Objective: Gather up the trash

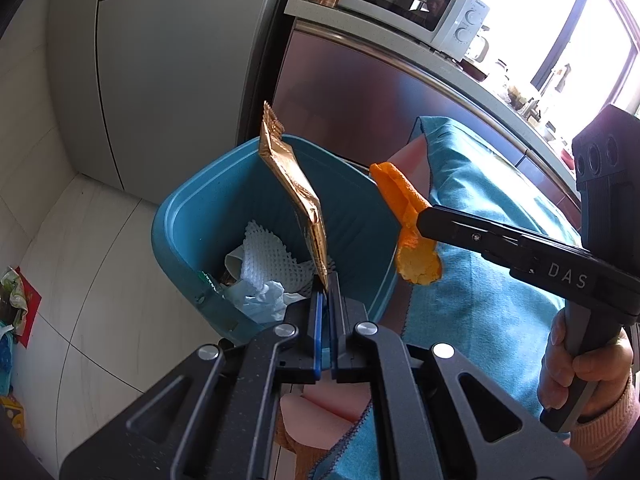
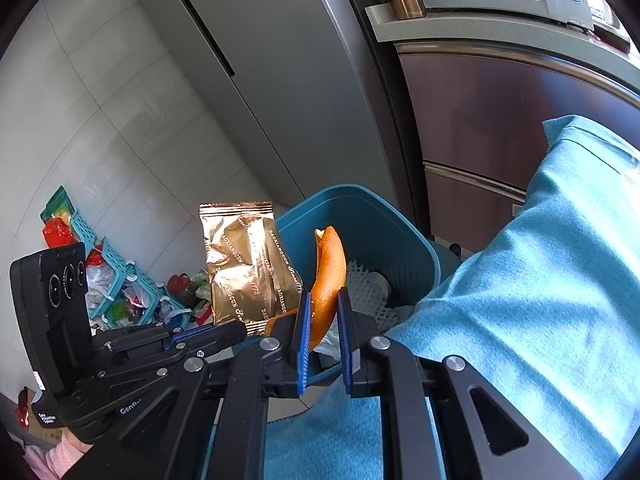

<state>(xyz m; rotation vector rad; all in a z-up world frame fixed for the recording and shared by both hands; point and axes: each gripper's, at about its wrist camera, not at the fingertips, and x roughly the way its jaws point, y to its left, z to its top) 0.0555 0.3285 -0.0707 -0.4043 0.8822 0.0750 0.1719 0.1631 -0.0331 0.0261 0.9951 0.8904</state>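
A blue trash bin [image 1: 208,200] [image 2: 380,216] stands on the floor by the table's edge, with white foam netting [image 1: 264,252] and crumpled paper inside. My left gripper [image 1: 327,286] is shut on the bottom edge of a gold snack wrapper [image 1: 294,192] [image 2: 248,264], which stands upright over the bin's opening. My right gripper [image 2: 323,304] [image 1: 420,216] is shut on a strip of orange peel [image 2: 330,272] [image 1: 408,216], held above the bin's right rim. A hand [image 1: 576,364] grasps the right gripper's handle.
A light blue cloth [image 1: 492,216] [image 2: 532,280] covers the table to the right of the bin. A grey fridge [image 1: 168,72], a cabinet [image 2: 500,128] and a microwave [image 1: 420,4] stand behind. Baskets with packets [image 2: 116,280] lie on the tiled floor at the left.
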